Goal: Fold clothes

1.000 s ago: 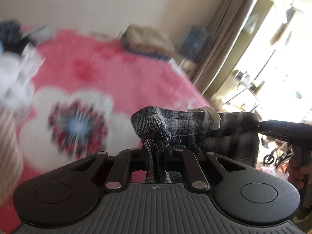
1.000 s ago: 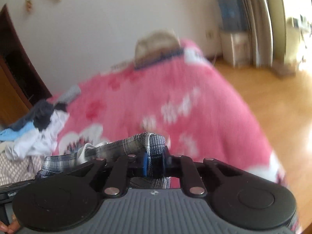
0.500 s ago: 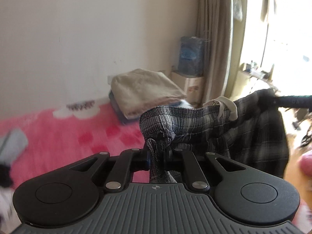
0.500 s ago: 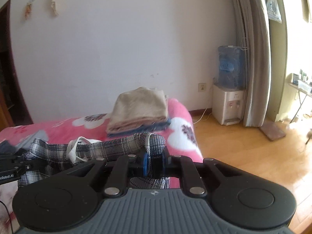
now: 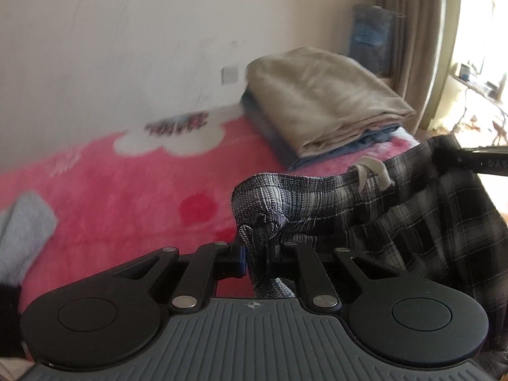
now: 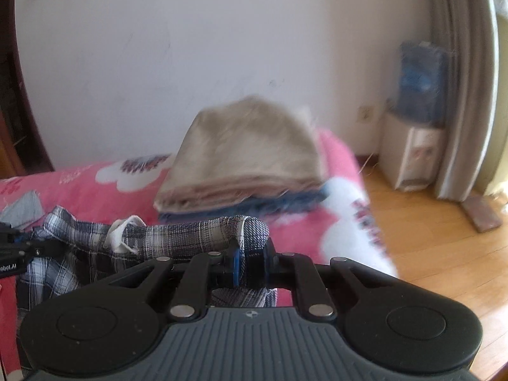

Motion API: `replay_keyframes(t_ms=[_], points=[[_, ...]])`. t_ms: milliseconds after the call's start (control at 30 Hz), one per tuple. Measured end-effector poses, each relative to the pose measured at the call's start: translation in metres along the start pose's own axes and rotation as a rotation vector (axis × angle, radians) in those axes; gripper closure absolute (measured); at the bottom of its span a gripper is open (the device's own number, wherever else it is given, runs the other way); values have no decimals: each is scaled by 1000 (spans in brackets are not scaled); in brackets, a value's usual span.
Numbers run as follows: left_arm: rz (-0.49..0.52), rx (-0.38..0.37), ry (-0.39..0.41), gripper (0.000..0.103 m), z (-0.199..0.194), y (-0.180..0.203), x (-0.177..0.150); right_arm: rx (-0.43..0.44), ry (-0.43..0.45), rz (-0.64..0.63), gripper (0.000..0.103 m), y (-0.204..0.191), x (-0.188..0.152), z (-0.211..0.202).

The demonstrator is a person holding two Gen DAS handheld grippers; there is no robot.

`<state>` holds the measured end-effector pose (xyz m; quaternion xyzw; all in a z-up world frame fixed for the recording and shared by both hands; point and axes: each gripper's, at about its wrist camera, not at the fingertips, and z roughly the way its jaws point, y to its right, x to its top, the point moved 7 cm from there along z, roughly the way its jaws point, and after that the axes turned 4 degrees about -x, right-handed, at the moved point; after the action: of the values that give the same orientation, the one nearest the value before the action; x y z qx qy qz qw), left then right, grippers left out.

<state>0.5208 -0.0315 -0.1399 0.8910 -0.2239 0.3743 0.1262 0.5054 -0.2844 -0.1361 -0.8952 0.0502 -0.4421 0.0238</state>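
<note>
Gripping plaid garment (image 5: 412, 209) taut, both jaws clamped; folded beige stack (image 6: 247, 158) just beyond, pink blanket (image 5: 127, 197) beneath.

Not much to read here, honestly. In the right wrist view, the other tool (image 6: 12, 254) pokes in at the far left edge, and its black body has white lettering that ends in "obot.AI"; the start is cut off by the frame. In the left wrist view, the right tool (image 5: 476, 163) comes in from the right edge, and its dark bar has faint letters that look like "OAS" or "DAS", too blurry to be sure. The water dispenser (image 6: 412, 155) by the wall has some red marks on its front, but they're smeared and unreadable. Nothing else carries text I can make out.
</note>
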Motion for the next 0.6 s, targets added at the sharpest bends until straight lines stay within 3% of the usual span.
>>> replay_keyframes(t_ms=[133, 233, 267, 300, 367, 433, 467, 500, 600], points=[[-85, -12, -32, 93, 12, -19, -6, 52, -24, 38, 89, -10, -8, 18], [-90, -13, -108, 86, 37, -17, -19, 30, -96, 57, 89, -9, -23, 45], [-91, -11, -132, 82, 44, -16, -23, 15, -126, 67, 83, -8, -29, 54], [-92, -6, -148, 74, 48, -15, -25, 12, -146, 88, 71, -5, -33, 59], [-115, -8, -141, 67, 44, -16, -24, 28, -169, 149, 62, 4, -36, 61], [-178, -52, -133, 39, 31, -17, -19, 46, -192, 235, 46, 18, -34, 53], [-217, -76, -120, 34, 22, -19, -16, 57, -197, 268, 35, 26, -32, 45], [-252, -98, -107, 32, 13, -20, -12, 65, -195, 297, 29, 36, -30, 34], [-307, -130, -79, 32, -21, -18, 5, 108, -193, 390, 27, 70, -30, -12]])
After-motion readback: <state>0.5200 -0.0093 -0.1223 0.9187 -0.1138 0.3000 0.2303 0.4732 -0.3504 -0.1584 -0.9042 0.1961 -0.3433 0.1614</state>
